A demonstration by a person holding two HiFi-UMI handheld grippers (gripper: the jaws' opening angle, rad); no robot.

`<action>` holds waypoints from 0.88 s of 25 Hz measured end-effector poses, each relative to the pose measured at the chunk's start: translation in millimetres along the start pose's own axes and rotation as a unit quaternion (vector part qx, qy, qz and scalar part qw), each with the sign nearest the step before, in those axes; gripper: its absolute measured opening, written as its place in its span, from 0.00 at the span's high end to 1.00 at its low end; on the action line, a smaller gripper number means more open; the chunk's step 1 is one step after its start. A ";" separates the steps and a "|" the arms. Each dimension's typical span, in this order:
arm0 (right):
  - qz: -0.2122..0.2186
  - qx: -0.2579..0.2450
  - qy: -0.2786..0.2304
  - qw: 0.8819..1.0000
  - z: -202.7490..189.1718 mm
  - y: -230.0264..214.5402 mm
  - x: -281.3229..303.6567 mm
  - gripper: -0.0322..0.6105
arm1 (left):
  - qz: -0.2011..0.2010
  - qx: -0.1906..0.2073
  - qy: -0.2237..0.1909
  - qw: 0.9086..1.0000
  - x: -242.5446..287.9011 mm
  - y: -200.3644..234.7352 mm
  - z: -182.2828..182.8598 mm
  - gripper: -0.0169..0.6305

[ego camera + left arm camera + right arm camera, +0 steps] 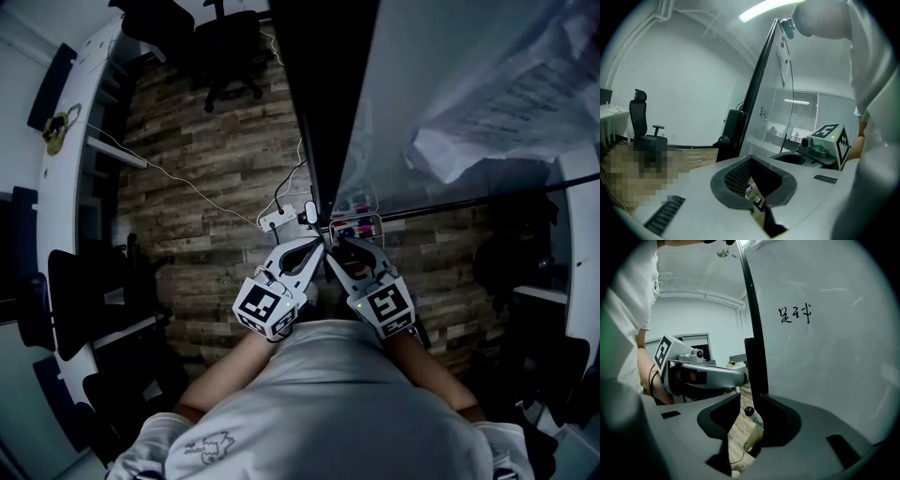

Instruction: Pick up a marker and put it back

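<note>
In the head view both grippers meet at the lower edge of the whiteboard (403, 103), by its small tray (367, 221) of markers. My left gripper (316, 244) is shut with nothing in it; in the left gripper view its tips (750, 159) touch, and marker labels (753, 191) show through the hollow behind them. My right gripper (336, 243) stands open beside it. In the right gripper view its jaws (751, 397) are parted around the board's black frame (754, 357), and a white marker with a black end (751, 413) lies in the gap, untouched by the pads.
A white power strip (275, 221) with a cable lies on the wood floor by the board's foot, seen also as the power strip (752, 441). An office chair (230, 47) stands beyond. Handwriting (794, 314) is on the board. A crumpled sheet (506, 103) hangs over its far end.
</note>
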State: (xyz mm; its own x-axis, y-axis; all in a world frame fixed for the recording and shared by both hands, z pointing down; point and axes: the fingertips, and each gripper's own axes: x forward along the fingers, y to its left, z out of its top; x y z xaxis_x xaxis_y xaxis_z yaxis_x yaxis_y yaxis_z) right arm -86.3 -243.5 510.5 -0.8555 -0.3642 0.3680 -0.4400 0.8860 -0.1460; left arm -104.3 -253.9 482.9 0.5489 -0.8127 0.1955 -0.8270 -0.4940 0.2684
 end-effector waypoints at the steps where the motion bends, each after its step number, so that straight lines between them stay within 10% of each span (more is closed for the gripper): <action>1: 0.000 0.000 0.003 1.000 -1.6 -0.1 1.1 0.77 | 0.000 -0.001 0.001 1.000 -0.1 0.2 -0.5 0.97; 22: -0.068 0.004 0.043 0.997 -22.3 -24.3 9.4 0.79 | 0.007 -0.006 0.007 1.000 -8.9 4.2 -4.2 0.97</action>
State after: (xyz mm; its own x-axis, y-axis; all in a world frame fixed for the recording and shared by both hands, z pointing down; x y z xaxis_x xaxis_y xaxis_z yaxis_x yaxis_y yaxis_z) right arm -77.6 -262.0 538.0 -0.7617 -0.4544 0.4618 -0.5527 0.8277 -0.0973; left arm -112.1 -247.4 486.2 0.5387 -0.8153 0.2123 -0.8333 -0.4784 0.2771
